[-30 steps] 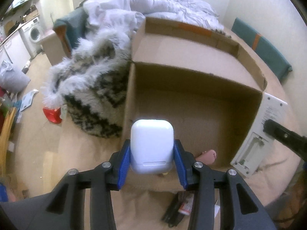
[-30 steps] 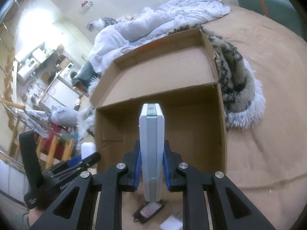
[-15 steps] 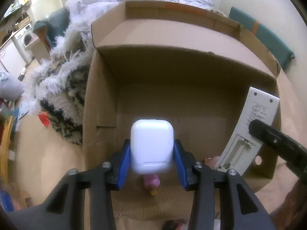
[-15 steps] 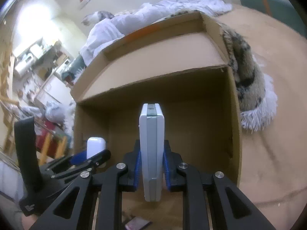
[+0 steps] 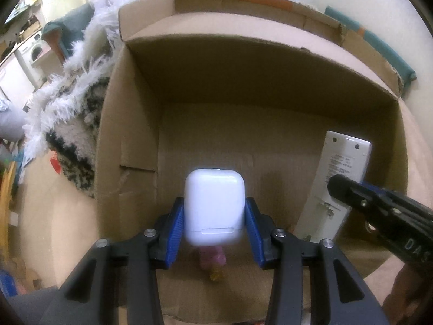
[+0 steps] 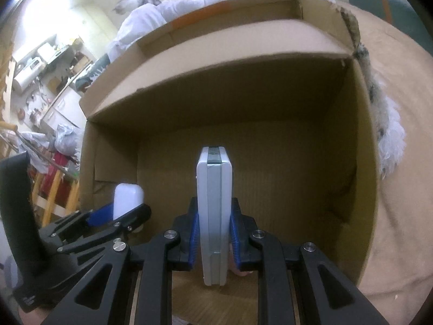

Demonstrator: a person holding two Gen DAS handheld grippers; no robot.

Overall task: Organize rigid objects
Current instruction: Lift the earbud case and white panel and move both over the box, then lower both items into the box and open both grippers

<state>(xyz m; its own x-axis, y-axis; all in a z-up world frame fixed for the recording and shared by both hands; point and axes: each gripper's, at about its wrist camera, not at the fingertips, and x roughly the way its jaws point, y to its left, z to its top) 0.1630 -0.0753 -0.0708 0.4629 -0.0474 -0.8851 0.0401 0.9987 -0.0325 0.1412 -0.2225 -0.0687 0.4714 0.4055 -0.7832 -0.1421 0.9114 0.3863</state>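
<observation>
My left gripper (image 5: 214, 227) is shut on a white earbud case (image 5: 214, 205) and holds it inside the open cardboard box (image 5: 130, 140), above its floor. My right gripper (image 6: 213, 233) is shut on a white remote control (image 6: 213, 216), held edge-on inside the same box (image 6: 362, 162). The remote also shows in the left wrist view (image 5: 338, 187), its back side facing me, at the box's right. The case and left gripper show in the right wrist view (image 6: 127, 200) at the left. A small pink object (image 5: 212, 257) lies on the box floor under the case.
A shaggy black-and-white blanket (image 5: 73, 113) lies left of the box on the tan bed cover (image 6: 400, 216). A white duvet (image 6: 216, 2) is piled behind the box. A teal cushion (image 5: 384, 51) lies at the far right.
Both grippers have moved forward and down into the cardboard box, each still holding its object. The box walls now fill both views.
</observation>
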